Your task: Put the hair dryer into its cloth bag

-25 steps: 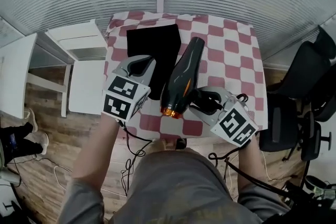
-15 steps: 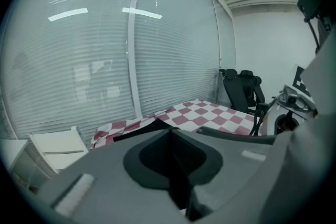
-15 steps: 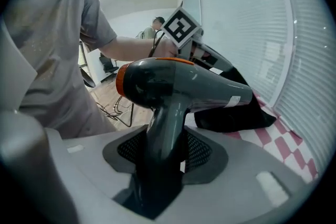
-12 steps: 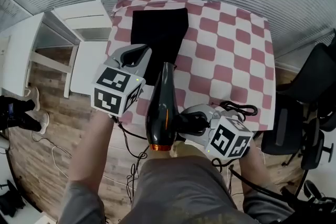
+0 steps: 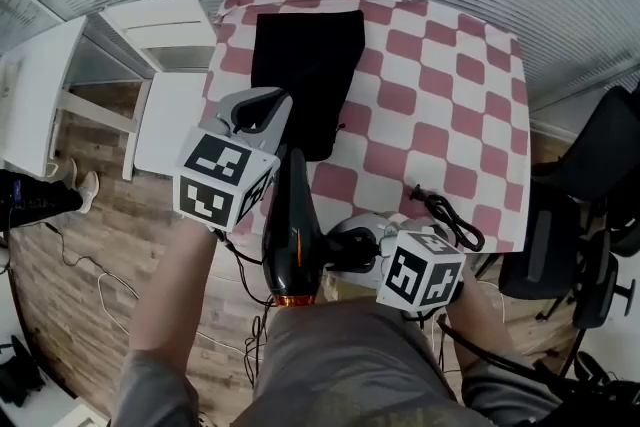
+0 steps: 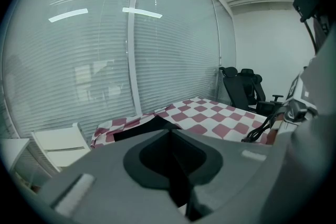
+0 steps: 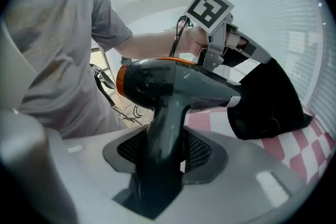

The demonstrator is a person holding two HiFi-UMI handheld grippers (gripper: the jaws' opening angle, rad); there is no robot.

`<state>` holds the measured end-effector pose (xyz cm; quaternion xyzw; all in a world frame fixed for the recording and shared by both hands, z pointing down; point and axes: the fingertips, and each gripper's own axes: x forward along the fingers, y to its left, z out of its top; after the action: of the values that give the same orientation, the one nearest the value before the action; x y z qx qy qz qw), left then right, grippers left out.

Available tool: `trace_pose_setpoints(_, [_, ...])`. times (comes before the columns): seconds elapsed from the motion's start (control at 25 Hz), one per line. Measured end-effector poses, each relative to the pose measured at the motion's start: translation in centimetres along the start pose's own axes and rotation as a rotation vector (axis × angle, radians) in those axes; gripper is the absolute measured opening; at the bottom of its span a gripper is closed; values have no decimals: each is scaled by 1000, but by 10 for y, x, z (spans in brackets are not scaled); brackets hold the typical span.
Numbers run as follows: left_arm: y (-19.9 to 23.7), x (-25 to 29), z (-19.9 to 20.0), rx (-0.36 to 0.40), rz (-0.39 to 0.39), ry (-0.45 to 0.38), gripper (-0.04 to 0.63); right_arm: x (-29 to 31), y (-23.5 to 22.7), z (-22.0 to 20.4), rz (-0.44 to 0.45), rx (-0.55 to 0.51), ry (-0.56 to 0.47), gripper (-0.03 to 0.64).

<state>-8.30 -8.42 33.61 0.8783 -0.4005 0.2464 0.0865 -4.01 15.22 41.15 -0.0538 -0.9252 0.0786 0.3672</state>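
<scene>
- Worktop (image 5: 450, 115): covered in a red and white check cloth, with blinds behind it. You stand at its near edge.
- Cloth bag (image 5: 310, 65): black, lying flat on the far left part of the worktop. Its near end is lifted off the cloth.
- Hair dryer (image 5: 292, 235): dark grey with an orange ring at the rear end. It is off the worktop, over the near edge and in front of you. The nozzle points away from you and meets the near end of the bag. Can't tell if the tip is inside.
- Left claw (image 6: 170, 139): your jaws are pinched together on the bag's near edge and hold it up.
- Right claw (image 7: 165, 152): your jaws are clamped on the dryer's handle, one mesh pad on each side, with the barrel lying across above them.
- Cord (image 5: 447, 218): black, in a loose curl on the worktop's near right corner, beside the right claw.
</scene>
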Motion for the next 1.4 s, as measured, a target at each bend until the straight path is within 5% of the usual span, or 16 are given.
trace_pose_setpoints(0.88, [-3,-10,-3,-44,-108,-30,15,22,-91,10,-17,165,29,219])
trace_pose_setpoints(1.4, [3,-10,-1,-99,-177,-32,17,17,-172,4,-142,322,33,219])
